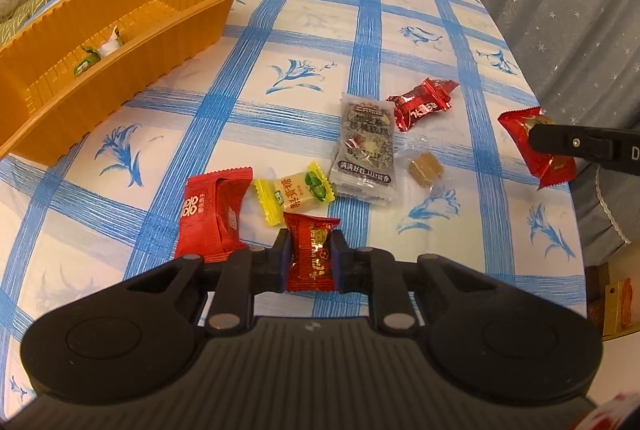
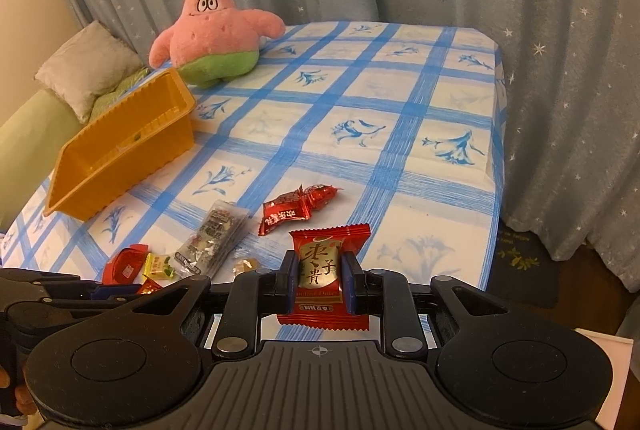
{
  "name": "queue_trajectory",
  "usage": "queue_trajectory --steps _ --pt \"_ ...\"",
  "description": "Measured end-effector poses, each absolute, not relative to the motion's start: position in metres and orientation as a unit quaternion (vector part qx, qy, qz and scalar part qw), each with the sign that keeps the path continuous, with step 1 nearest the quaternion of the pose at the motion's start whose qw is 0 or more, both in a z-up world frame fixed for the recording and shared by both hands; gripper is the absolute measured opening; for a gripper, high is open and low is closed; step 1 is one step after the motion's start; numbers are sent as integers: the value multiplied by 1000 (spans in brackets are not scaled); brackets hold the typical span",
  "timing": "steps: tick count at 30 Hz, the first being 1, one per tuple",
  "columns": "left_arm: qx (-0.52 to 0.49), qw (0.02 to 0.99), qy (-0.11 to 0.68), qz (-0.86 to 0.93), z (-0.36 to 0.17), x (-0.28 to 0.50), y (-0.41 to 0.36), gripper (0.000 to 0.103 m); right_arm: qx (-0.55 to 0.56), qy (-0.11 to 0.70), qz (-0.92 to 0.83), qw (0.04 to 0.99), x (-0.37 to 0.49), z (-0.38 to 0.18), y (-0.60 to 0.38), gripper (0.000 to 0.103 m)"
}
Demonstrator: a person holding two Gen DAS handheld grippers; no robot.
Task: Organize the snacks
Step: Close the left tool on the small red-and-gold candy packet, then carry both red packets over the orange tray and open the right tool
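While both tongs already pinch a sweet each, the relation that matters is where the orange tray (image 1: 120, 42) lies: up and to the left of both, at the far left of the tabletop (image 1: 304, 42), its long axis running diagonally from near-left to far-right, just in front of the pink plush toy (image 2: 212, 26). The left tongs (image 1: 310, 254) are plainly the nearer, with only a short stretch of checked cloth between them and the tray's near wall. Their jaws are clamped on a small red candy (image 1: 312, 250), which stands upright between the pads. The right tongs (image 2: 319, 280) sit further right, near the tabletop's edge, closed on a red date packet (image 2: 324, 270). Two wrapped sweets (image 1: 98, 52) already lie inside the tray. I judge the left should go first.
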State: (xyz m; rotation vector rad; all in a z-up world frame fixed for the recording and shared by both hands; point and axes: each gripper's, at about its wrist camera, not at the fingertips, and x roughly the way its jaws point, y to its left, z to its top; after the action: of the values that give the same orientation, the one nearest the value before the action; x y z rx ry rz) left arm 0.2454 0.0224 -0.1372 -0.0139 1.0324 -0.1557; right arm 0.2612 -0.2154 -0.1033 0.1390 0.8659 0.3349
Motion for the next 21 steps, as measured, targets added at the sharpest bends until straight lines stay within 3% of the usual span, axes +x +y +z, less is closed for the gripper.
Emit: queue_trajectory --steps 21 --pt "-24 894 443 -69 -80 220 60 17 60 395 210 893 264 -82 -189 23"
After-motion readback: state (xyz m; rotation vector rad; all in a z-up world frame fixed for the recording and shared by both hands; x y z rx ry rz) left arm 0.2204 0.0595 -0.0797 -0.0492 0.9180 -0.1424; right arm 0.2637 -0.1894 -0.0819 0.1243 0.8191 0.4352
